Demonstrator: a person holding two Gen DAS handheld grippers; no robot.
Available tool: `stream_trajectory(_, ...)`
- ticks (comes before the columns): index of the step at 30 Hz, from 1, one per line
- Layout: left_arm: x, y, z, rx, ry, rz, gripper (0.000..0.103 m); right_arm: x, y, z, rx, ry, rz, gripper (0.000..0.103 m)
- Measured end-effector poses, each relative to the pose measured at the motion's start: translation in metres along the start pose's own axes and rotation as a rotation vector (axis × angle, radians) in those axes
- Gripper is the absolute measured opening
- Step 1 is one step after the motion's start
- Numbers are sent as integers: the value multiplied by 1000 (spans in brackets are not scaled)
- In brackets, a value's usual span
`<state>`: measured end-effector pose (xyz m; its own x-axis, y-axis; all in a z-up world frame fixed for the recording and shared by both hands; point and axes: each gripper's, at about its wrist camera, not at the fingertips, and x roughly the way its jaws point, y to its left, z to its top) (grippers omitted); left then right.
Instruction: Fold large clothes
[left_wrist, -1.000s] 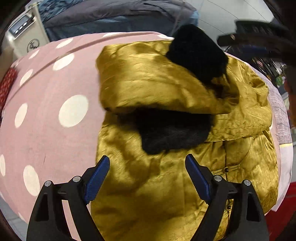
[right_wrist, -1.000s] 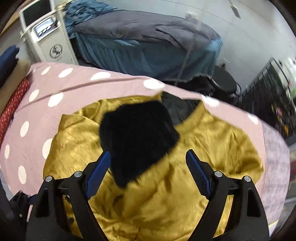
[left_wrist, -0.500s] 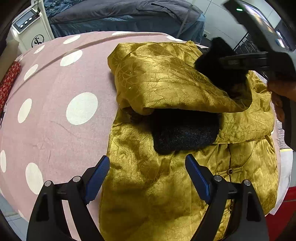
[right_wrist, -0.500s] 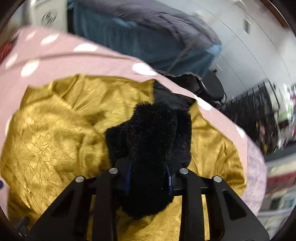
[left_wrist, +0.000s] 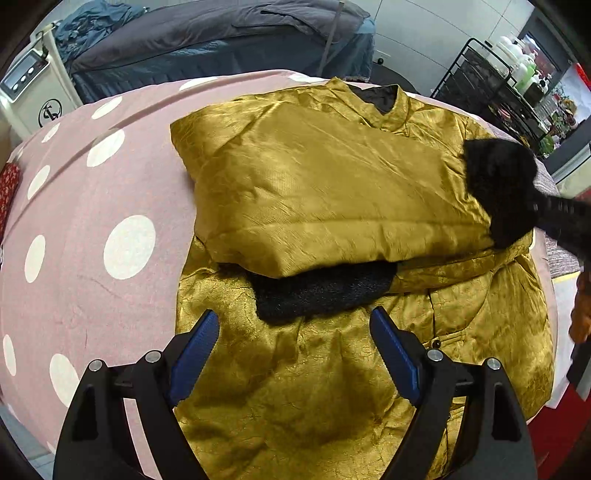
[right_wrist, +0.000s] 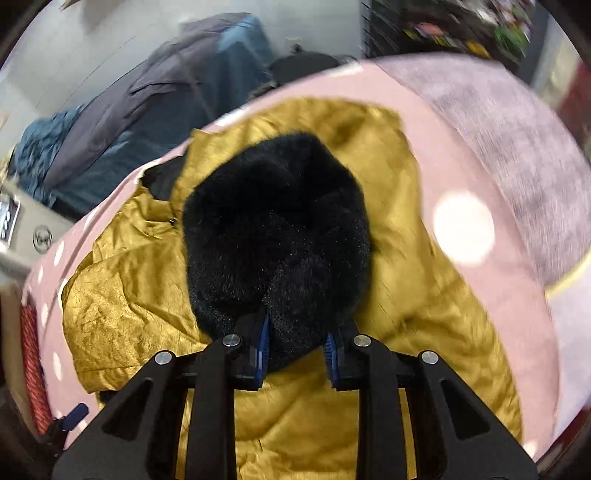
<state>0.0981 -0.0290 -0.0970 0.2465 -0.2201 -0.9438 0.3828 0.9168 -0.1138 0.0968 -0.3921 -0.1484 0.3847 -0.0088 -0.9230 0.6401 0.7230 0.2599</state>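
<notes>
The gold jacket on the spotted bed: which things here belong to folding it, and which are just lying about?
Part of the job:
gold jacket
its black fur cuff, clamped in the right tool
left tool, open above the jacket
pink spotted cover

Just lying about:
grey bed
white machine
black wire rack

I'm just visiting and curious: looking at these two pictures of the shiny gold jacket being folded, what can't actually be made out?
- Right wrist view: the black furry cuff fills the right gripper, hiding the sleeve behind it.
- Right wrist view: the pink polka-dot cover and the shelves are motion-blurred.
- Left wrist view: the folded sleeve covers part of the second black cuff; the open left gripper hides some of the gold satin jacket.
- Left wrist view: shelf bottle labels are too small.
</notes>
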Motion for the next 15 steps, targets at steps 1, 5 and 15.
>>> stream_trajectory(1,1,-1,-1,2,5,-1,81,3,-7,-5,20,26,15,28)
stream_trajectory(5,2,-4,-7,13,23,5,81,6,-16,-16,47,50,3,60)
stream_trajectory(15,0,-6,-12,17,27,12,81,-41,51,-20,-261,-152,-55,63)
